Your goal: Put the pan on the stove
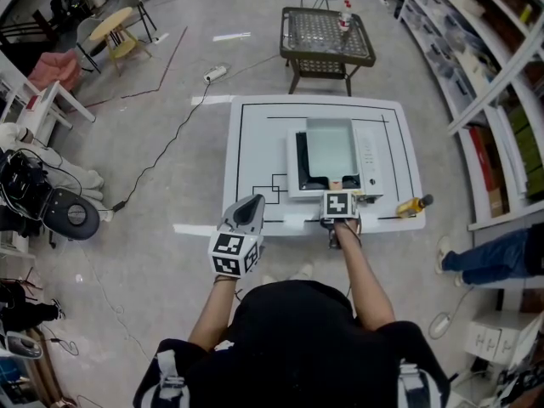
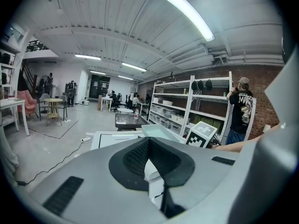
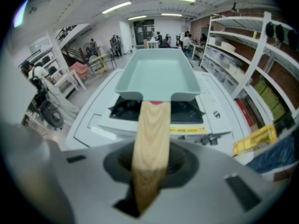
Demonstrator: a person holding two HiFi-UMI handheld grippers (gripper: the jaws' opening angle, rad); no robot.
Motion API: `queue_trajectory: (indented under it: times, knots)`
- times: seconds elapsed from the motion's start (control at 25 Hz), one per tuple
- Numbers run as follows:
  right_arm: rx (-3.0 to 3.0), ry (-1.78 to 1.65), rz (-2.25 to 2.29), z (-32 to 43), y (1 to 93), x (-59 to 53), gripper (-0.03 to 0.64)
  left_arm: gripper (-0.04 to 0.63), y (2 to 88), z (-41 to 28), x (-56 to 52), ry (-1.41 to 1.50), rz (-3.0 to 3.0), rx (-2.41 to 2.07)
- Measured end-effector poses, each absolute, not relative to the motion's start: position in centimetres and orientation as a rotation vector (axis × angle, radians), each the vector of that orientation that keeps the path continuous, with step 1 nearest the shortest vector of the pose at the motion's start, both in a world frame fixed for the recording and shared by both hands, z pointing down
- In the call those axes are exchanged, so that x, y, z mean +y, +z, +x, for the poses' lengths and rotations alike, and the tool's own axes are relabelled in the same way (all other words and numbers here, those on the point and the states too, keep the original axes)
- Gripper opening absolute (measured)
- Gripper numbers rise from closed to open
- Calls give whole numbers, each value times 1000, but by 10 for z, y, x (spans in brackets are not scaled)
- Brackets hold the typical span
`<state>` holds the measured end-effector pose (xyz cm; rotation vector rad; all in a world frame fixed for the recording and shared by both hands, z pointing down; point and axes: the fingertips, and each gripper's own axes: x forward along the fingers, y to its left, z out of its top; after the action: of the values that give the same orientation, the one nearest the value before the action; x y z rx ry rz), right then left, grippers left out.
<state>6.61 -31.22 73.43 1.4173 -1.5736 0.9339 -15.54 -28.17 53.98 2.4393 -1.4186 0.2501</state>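
A pale green rectangular pan (image 1: 330, 147) (image 3: 156, 76) rests on the black cooktop of the white stove (image 1: 370, 155) (image 3: 187, 111). Its wooden handle (image 3: 152, 139) points back toward me. My right gripper (image 1: 338, 189) (image 3: 149, 171) is at the stove's near edge, shut on that handle, which runs straight between its jaws. My left gripper (image 1: 249, 206) (image 2: 159, 171) hovers over the table's near left edge, away from the stove. Its jaws are together with nothing in them.
The stove stands on a white table (image 1: 255, 143) marked with black lines. A yellow tool (image 1: 412, 205) (image 3: 254, 139) lies at the table's near right corner. A wicker table (image 1: 325, 36) stands beyond, shelves (image 1: 484, 58) run along the right, and a person's leg (image 1: 489, 257) is at right.
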Motion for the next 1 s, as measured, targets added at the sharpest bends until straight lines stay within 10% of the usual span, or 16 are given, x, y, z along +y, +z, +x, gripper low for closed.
queue_trajectory:
  times: [1.0]
  knots:
    - [-1762, 980, 1499, 62, 691, -325, 198, 26, 542, -141, -274, 245, 2457, -1374]
